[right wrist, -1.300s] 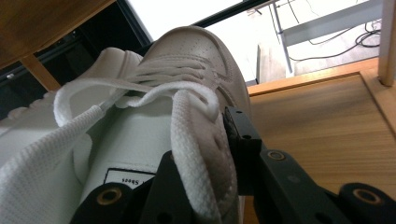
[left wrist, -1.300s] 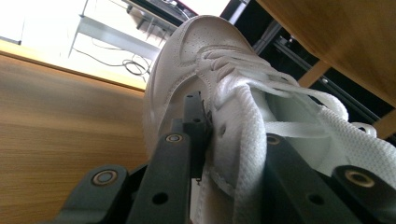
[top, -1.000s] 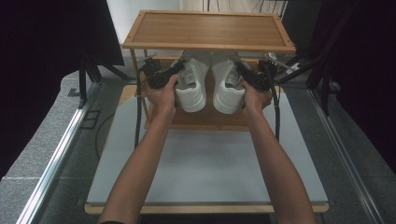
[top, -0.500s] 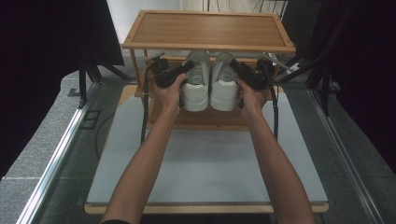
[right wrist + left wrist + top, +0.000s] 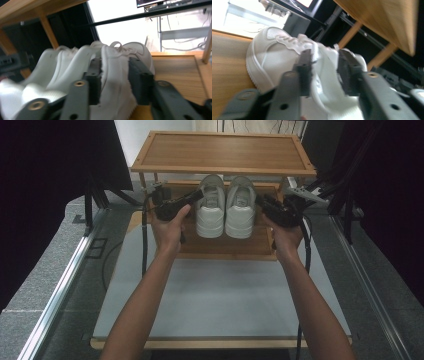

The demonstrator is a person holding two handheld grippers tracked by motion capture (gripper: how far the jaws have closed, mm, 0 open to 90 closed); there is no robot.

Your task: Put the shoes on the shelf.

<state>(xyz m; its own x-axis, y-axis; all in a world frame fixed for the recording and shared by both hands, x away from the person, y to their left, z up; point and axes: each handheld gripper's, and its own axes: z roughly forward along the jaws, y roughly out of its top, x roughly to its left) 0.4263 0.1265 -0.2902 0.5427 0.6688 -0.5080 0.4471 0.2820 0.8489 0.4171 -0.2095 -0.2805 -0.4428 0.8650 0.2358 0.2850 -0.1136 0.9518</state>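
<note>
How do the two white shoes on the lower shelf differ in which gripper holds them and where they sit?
The left shoe is clamped at its collar by the left gripper; the right shoe by the right gripper. The left shoe lies nearer the rack's left posts, the right shoe nearer its right side. Both are white, side by side, toes pointing towards the person, on the lower shelf.

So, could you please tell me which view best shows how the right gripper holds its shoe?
The right gripper view: its jaws clamp the right shoe by the collar, close up. The high view shows the right gripper beside it; the left gripper view shows the left shoe.
</note>
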